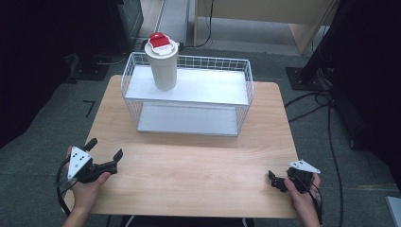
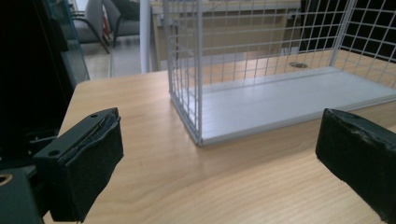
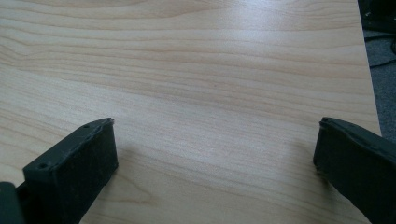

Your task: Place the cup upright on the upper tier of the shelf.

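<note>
Both hands rest at the near edge of the wooden desk (image 1: 189,175), each gripping a two-jaw tool. At the near left corner, the left gripper (image 1: 105,147) has its jaws spread wide and empty, aimed toward the wire basket (image 1: 243,101); in the left gripper view the basket's near corner (image 2: 187,93) stands just ahead of the black pads (image 2: 88,163). At the near right corner, the right gripper (image 1: 273,178) lies low over bare wood, its jaws likewise parted with nothing between them. A white tumbler (image 1: 162,66) with a red-topped lid (image 1: 159,41) stands upright on the basket's upper shelf, toward the far left corner, well apart from both grippers.
</note>
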Demonstrator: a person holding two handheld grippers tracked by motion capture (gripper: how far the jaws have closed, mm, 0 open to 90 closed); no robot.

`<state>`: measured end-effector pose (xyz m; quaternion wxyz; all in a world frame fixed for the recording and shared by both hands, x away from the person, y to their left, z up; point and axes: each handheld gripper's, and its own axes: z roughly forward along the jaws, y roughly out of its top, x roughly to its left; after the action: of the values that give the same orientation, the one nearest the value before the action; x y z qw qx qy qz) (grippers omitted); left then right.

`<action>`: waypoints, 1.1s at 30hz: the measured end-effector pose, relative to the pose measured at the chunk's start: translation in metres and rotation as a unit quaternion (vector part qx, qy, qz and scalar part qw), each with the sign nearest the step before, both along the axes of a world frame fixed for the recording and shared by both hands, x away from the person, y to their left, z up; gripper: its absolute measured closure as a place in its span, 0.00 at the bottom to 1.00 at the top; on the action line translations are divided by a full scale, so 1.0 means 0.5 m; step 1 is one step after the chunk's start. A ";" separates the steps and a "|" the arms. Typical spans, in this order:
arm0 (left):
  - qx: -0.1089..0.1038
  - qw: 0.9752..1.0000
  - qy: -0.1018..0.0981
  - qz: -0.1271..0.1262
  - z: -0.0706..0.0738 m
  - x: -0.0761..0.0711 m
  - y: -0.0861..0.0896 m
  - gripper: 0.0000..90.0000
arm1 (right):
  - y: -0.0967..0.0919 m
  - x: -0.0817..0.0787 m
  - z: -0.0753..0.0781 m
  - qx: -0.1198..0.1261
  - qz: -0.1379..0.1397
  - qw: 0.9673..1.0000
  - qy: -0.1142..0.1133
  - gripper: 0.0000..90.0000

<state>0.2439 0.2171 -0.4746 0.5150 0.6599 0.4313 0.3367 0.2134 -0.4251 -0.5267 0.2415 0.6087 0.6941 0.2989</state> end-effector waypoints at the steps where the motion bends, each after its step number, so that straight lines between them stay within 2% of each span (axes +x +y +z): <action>1: -0.001 1.000 0.004 0.002 -0.004 -0.002 0.003 0.01 | 0.000 0.000 0.000 0.000 0.000 1.000 0.000 0.00; 8: 0.009 1.000 0.028 0.009 -0.029 -0.017 0.021 0.01 | 0.000 0.000 0.000 0.000 0.000 1.000 0.000 0.00; 10: 0.015 0.999 0.041 0.012 -0.040 -0.021 0.024 0.01 | 0.000 0.000 0.000 0.000 0.000 1.000 0.000 0.00; 13: 0.032 0.997 0.073 0.014 -0.060 -0.024 0.029 0.01 | 0.000 0.000 0.000 0.000 0.000 1.000 0.000 0.00; 14: 0.034 0.996 0.075 0.014 -0.061 -0.026 0.030 0.01 | 0.000 0.000 0.000 0.000 0.000 1.000 0.000 0.00; 16: 0.055 0.996 0.071 0.021 -0.059 -0.028 0.028 0.02 | 0.000 0.000 0.000 0.000 0.000 1.000 0.000 0.00; 19: 0.075 0.993 0.088 0.014 -0.064 -0.027 0.023 0.02 | 0.000 0.000 0.000 0.000 0.000 1.000 0.000 0.00; 20: 0.085 0.992 0.093 0.015 -0.065 -0.026 0.020 0.02 | 0.000 0.000 0.000 0.000 0.000 1.000 0.000 0.00; 21: 0.096 0.990 0.106 0.016 -0.068 -0.024 0.020 0.02 | 0.000 0.000 0.000 0.000 0.000 1.000 0.000 0.00; 23: 0.098 0.987 0.127 0.024 -0.072 -0.021 0.023 0.02 | 0.000 0.000 0.000 0.000 0.000 1.000 0.000 0.00; 26: 0.082 0.984 0.156 0.017 -0.074 -0.014 0.037 0.02 | 0.000 0.000 0.000 0.000 0.000 1.000 0.000 0.00; 28: 0.086 0.980 0.178 0.018 -0.077 -0.009 0.040 0.02 | 0.000 0.000 0.000 0.000 0.000 1.000 0.000 0.00; 30: 0.090 0.980 0.178 0.018 -0.078 -0.009 0.039 0.02 | 0.000 0.000 0.000 0.000 0.000 1.000 0.000 0.00; 33: 0.101 0.977 0.189 0.021 -0.080 -0.005 0.035 0.02 | 0.000 0.000 0.000 0.000 0.000 1.000 0.000 0.00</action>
<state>0.2414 0.2344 -0.5143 0.3482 0.7510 0.4979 0.2585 0.2134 -0.4250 -0.5267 0.2415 0.6085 0.6943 0.2990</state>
